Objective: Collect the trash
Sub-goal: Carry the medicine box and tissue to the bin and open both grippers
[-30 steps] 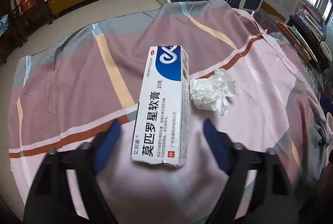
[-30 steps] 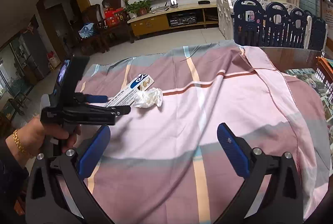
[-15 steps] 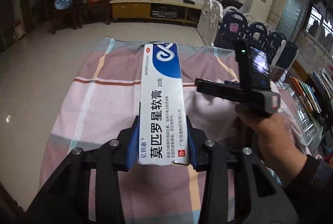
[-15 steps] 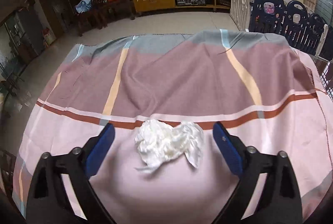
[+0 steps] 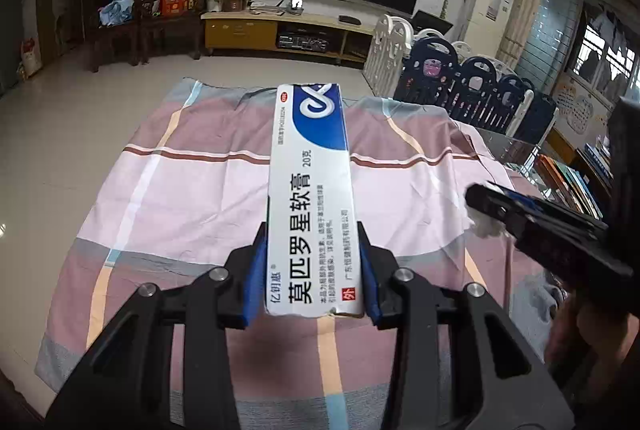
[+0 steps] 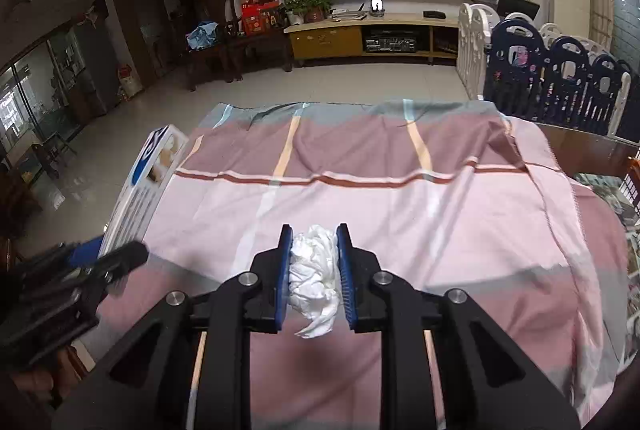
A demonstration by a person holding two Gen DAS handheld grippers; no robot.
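Observation:
A long white and blue medicine box (image 5: 310, 190) is lifted above the checked tablecloth (image 5: 180, 190), with my left gripper (image 5: 311, 236) shut on its near end. The box (image 6: 140, 190) and the left gripper (image 6: 100, 258) also show at the left edge of the right wrist view. A crumpled white tissue (image 6: 314, 270) sits between the blue pads of my right gripper (image 6: 314, 234). Its jaws are closing and the pads press the tissue on both sides. In the left wrist view the right gripper (image 5: 492, 198) comes in from the right, with a bit of tissue (image 5: 486, 226) beside it.
The cloth hangs over the table's far edge (image 6: 304, 106), with tiled floor beyond. A navy and white play fence (image 6: 560, 78) stands at the back right. Books and papers (image 5: 576, 182) lie under glass past the cloth's right edge. A TV bench (image 6: 360, 34) lines the far wall.
The left gripper closed on the box and lifted it off the cloth. The right gripper moved over the tissue and its wide-open jaws closed onto it.

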